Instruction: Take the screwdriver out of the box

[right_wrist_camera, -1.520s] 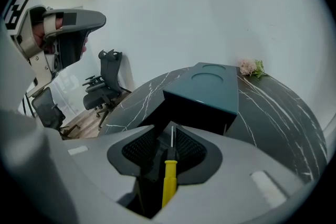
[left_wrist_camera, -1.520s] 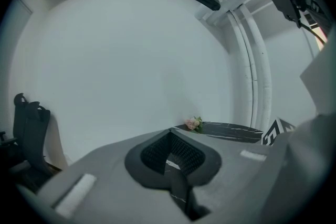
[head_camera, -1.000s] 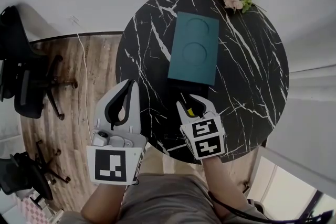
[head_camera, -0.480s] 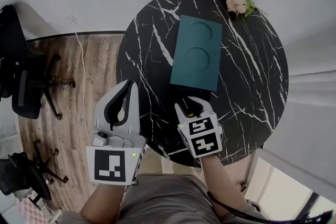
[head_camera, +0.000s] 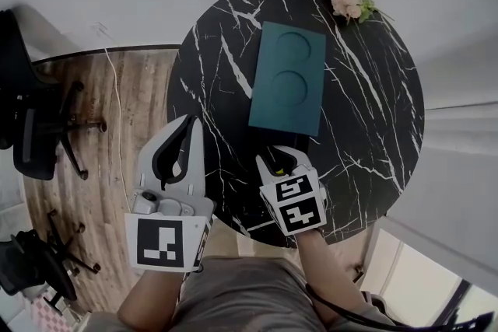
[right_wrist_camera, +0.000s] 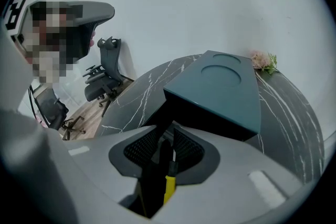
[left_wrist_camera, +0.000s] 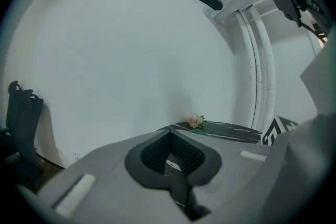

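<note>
Far left, office chairs (head_camera: 35, 128) sit on the wood floor, out of the play. Next, the left gripper (head_camera: 187, 125) hangs off the edge of the counter (head_camera: 373, 113), tongs pressed together with nothing in them. Over to the right gripper (head_camera: 282, 156), nose angled down at the near, open end of the teal box (head_camera: 286, 82). Its tongs have just been closing and now pinch the yellow-and-black handle of the screwdriver (right_wrist_camera: 169, 186), shaft aimed at the box's dark mouth. So the grab looks made; by my reckoning the pull-out is what's left, drawing the tool clear of that opening. Far right, pink flowers (head_camera: 348, 0) lie at the counter's rim, well apart from it all
</note>
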The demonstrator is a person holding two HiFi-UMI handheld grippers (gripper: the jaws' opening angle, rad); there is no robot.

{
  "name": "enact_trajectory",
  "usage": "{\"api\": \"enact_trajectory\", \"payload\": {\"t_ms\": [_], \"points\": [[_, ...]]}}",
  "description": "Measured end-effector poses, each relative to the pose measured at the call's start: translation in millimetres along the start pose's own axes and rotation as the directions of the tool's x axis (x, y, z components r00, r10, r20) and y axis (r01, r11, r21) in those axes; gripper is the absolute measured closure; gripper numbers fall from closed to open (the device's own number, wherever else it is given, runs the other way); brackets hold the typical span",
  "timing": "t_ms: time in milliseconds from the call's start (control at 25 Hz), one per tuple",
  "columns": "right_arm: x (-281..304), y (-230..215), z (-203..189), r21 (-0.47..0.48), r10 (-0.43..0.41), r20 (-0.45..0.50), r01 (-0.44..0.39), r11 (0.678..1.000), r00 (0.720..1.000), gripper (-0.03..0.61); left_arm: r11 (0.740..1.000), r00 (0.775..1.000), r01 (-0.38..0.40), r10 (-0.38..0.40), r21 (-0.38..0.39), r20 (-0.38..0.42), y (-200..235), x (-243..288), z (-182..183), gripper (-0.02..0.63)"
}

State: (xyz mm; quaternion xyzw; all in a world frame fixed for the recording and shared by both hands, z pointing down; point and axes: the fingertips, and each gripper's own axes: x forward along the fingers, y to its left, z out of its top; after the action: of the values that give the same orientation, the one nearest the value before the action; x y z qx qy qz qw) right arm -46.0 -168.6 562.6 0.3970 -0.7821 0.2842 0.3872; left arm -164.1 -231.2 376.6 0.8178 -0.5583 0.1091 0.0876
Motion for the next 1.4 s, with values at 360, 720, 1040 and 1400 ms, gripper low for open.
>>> {"api": "enact_trajectory", "payload": {"t_ms": [360, 720, 1040, 1400], "points": [[10.3, -0.8, 3.3, 0.019, -0.025, -0.019, 0.025, 1.000, 1.000, 0.456, 1.000, 1.000, 0.004, -0.004, -0.006, 0.002, 2.5, -0.3, 1.0, 0.614], [21.9, -7.6, 0.0, 0.032, -0.054, -0.044, 0.055, 0.998, 0.998, 0.453, 1.000, 1.000, -0.006, 0.006, -0.022, -0.002, 15.9, 0.7, -2.1, 0.614], [24.7, -17.6, -11.4, 0.074, -0.082, -0.051, 0.085, 0.994, 0.995, 0.465, 1.000, 1.000, -0.002, 0.002, -0.028, -0.005, 19.7, -1.4, -5.1, 0.614], [22.5, -14.0, -15.1, 0.072, -0.083, -0.048, 0.087, 0.994, 0.995, 0.439, 1.000, 1.000, 0.006, -0.006, -0.026, 0.001, 16.2, -5.1, -2.9, 0.614]]}}
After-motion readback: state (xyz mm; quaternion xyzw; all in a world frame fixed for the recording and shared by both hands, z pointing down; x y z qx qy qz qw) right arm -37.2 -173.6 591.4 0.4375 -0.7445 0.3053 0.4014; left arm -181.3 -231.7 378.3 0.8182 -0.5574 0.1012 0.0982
